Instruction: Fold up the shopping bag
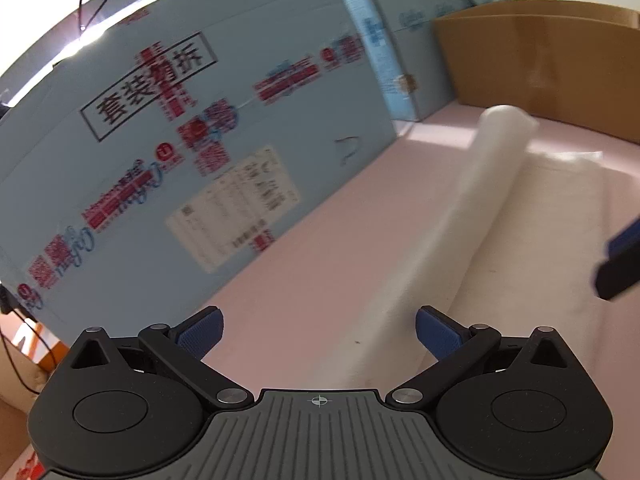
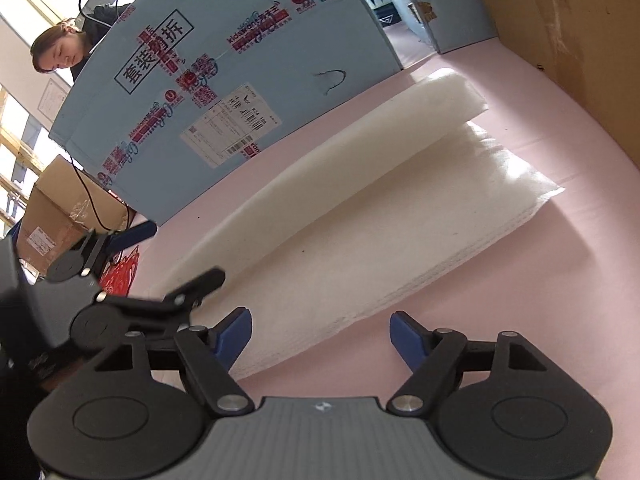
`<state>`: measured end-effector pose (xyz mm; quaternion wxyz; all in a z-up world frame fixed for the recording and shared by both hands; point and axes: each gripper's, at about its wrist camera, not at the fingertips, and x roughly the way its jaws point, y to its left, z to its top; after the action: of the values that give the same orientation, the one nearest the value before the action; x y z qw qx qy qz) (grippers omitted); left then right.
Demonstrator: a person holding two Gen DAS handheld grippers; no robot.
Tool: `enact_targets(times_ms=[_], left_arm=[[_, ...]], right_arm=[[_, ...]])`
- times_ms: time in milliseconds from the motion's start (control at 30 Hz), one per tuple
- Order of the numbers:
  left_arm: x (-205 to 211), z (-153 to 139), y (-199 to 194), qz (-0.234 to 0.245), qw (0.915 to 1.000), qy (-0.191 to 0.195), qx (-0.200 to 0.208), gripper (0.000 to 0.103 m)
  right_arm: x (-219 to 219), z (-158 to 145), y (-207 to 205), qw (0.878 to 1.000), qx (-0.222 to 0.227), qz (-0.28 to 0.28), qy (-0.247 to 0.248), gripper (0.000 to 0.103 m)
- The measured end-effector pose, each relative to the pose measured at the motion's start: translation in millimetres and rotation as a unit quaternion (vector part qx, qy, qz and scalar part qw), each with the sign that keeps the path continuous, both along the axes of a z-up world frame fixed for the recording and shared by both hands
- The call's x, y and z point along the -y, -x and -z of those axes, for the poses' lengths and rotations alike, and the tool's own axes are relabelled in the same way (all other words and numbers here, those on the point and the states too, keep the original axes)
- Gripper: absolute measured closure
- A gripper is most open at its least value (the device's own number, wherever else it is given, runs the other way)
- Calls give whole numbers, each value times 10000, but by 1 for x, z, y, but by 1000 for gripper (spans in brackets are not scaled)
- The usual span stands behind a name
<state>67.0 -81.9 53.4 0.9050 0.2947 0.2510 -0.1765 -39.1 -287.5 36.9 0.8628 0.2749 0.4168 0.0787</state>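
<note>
A white shopping bag (image 2: 360,208) lies flat on the pink table top (image 2: 540,280), its far long side folded over into a soft roll (image 2: 320,160). My right gripper (image 2: 320,334) is open just above the bag's near edge, and its pads do not touch the fabric. In the left wrist view the bag (image 1: 480,220) runs away to the right, blurred. My left gripper (image 1: 320,328) is open over the bag's near left end, with nothing held. It also shows at the left of the right wrist view as the left gripper (image 2: 172,256). One right finger (image 1: 620,260) enters at the right edge.
A large light-blue printed carton (image 2: 224,92) stands along the table's far side. A brown cardboard box (image 2: 560,40) walls the right side. Another cardboard box (image 2: 64,216) and cables sit at the left. A person (image 2: 60,48) is behind the carton.
</note>
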Motion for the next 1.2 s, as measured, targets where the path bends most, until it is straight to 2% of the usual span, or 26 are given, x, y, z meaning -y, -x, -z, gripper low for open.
enact_targets(times_ms=[67, 133, 233, 300, 367, 500, 600, 700, 767, 800, 900, 1000, 1100, 1200], left_arm=[[-4, -5, -19, -499, 9980, -75, 376, 0], [-9, -11, -28, -744, 9952, -146, 617, 0], [-19, -32, -7, 120, 9983, 438, 362, 0], [-19, -32, 15, 827, 9954, 491, 33, 0], [-16, -24, 43, 1518, 9868, 391, -414, 0], [-2, 3, 83, 2248, 9652, 167, -1326, 0], [8, 24, 93, 2200, 9635, -181, -1518, 2], [6, 30, 79, 1868, 9677, -36, -1693, 18], [2, 30, 67, 1666, 9686, 132, -1840, 40], [-1, 28, 61, 1516, 9695, 277, -1907, 43], [-9, 19, 55, 1356, 9718, 527, -1858, 44], [-11, 15, 55, 1292, 9759, 470, -1695, 44], [-3, 21, 57, 1342, 9800, 93, -1465, 44], [12, 33, 63, 1562, 9786, -304, -1307, 48]], right_arm=[[-3, 0, -2, 10000, 7, -60, -3, 25], [-4, 0, -2, 10000, 6, -67, -13, 25], [-1, -1, -3, 10000, 16, -36, -34, 25], [3, 1, -2, 10000, 6, 33, -79, 25], [9, 2, 0, 9998, -15, 159, -123, 25], [19, 4, 3, 9990, -39, 383, -213, 26], [17, 3, 4, 9992, -49, 386, -104, 26], [14, 1, 8, 9995, -44, 311, -3, 26], [12, 0, 10, 9996, -42, 293, 8, 26], [11, 0, 11, 9996, -39, 297, 15, 26], [10, -2, 13, 9995, -28, 306, 25, 26], [9, -3, 17, 9995, -22, 307, 8, 26], [7, -2, 18, 9997, -56, 250, -44, 26], [1, -1, 16, 9999, -69, 134, -78, 26]])
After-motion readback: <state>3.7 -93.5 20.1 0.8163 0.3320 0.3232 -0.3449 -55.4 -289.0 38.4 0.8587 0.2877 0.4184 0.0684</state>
